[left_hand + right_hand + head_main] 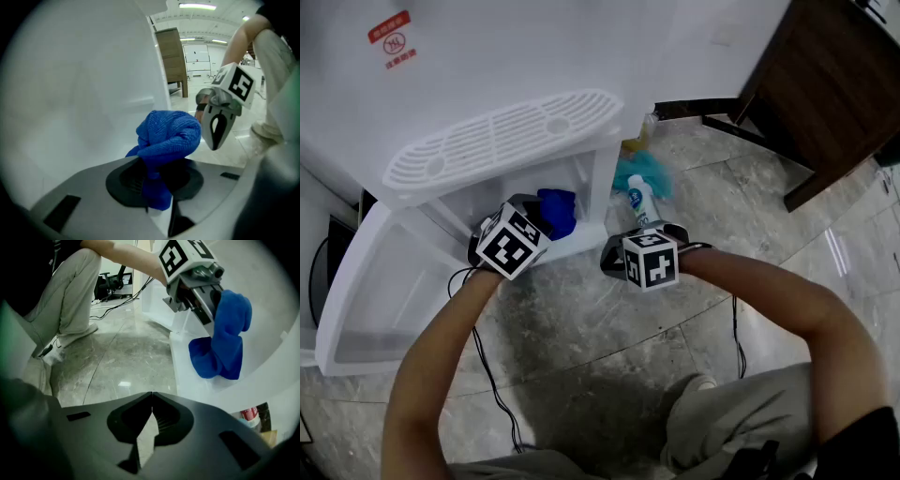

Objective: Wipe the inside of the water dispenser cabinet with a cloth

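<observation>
In the head view the white water dispenser (502, 141) has its lower cabinet (581, 202) open. My left gripper (525, 217) reaches into the cabinet mouth, shut on a bunched blue cloth (557, 212). In the left gripper view the cloth (168, 136) bulges out from between the jaws of the left gripper (157, 180), close to the white cabinet wall (84, 93). My right gripper (642, 246) hangs over the floor just outside the cabinet's right front corner. Its jaws are shut and empty in the right gripper view (152, 393), which also shows the cloth (224, 341) resting on the cabinet floor (187, 371).
The cabinet door (366, 291) stands swung open at the left. A white spray bottle (639, 204) and a teal fluffy thing (645, 172) sit on the marble floor (609, 328) to the right of the dispenser. A dark wooden cabinet (834, 84) stands at the upper right. Black cables (492, 375) trail over the floor.
</observation>
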A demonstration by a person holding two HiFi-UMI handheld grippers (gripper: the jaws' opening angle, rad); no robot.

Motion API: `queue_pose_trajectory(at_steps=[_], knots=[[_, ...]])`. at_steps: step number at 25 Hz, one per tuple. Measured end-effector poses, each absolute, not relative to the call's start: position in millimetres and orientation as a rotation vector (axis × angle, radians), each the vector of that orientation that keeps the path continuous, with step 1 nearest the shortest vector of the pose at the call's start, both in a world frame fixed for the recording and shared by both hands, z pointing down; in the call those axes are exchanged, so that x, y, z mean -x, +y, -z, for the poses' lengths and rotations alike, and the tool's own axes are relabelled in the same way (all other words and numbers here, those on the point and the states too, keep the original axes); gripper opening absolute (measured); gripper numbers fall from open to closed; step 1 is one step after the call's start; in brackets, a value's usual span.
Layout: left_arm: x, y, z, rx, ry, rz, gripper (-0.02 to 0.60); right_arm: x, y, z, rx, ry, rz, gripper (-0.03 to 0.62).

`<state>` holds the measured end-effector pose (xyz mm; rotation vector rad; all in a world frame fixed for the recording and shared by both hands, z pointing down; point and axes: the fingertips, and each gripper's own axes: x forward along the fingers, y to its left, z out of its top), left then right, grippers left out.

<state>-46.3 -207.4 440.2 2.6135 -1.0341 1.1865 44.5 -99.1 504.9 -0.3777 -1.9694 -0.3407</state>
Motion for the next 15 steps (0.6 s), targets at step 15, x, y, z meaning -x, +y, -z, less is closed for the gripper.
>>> queue_pose_trajectory(at_steps=[15], knots=[[55, -318, -486, -2.607, -1.300, -1.709, 0.091, -81, -77, -519, 0.394, -2.070, 0.157, -0.002]])
